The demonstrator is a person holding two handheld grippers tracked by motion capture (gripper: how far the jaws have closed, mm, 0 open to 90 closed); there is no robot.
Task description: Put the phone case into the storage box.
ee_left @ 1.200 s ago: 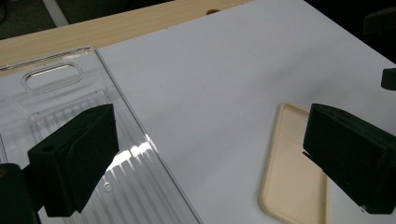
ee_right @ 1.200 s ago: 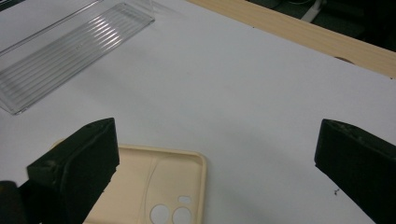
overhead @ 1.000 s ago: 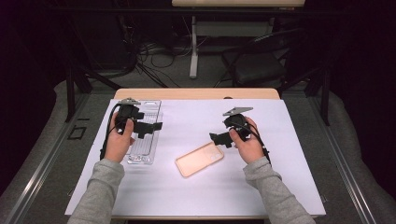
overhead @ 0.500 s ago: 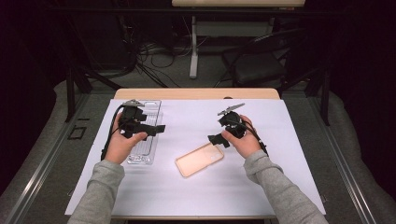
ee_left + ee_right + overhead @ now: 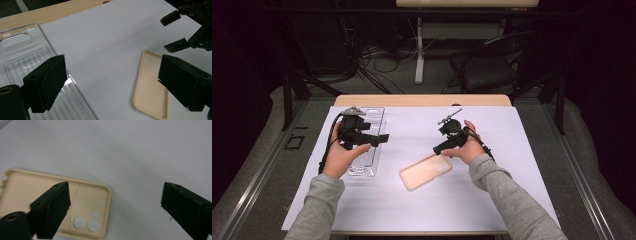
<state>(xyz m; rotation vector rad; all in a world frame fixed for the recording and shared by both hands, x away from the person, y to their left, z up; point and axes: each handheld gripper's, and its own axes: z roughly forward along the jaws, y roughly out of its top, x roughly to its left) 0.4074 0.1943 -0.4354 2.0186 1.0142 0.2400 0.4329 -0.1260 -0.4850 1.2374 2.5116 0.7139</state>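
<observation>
A beige phone case (image 5: 426, 171) lies hollow side up on the white sheet, with its camera holes at the end nearest my right gripper (image 5: 441, 148). That gripper (image 5: 120, 207) hovers open just above the case's (image 5: 86, 195) camera end; its jaws have just been closing a little, and nothing is pinched between them. My left gripper (image 5: 382, 138) is held over a clear plastic tray (image 5: 371, 119) at the left. It (image 5: 115, 85) is open too, its jaws have just been closing slightly with nothing between them, and it looks across at the beige case (image 5: 150, 92) and the right gripper (image 5: 190, 30).
A white sheet (image 5: 512, 150) covers most of the wooden table (image 5: 422, 100). The clear tray (image 5: 22, 57) lies along the sheet's left side. Dark floor, cables and a chair stand beyond the table's far edge.
My right gripper has moved left and tipped down toward the beige case's near end. The left hand has stayed over the clear tray.
</observation>
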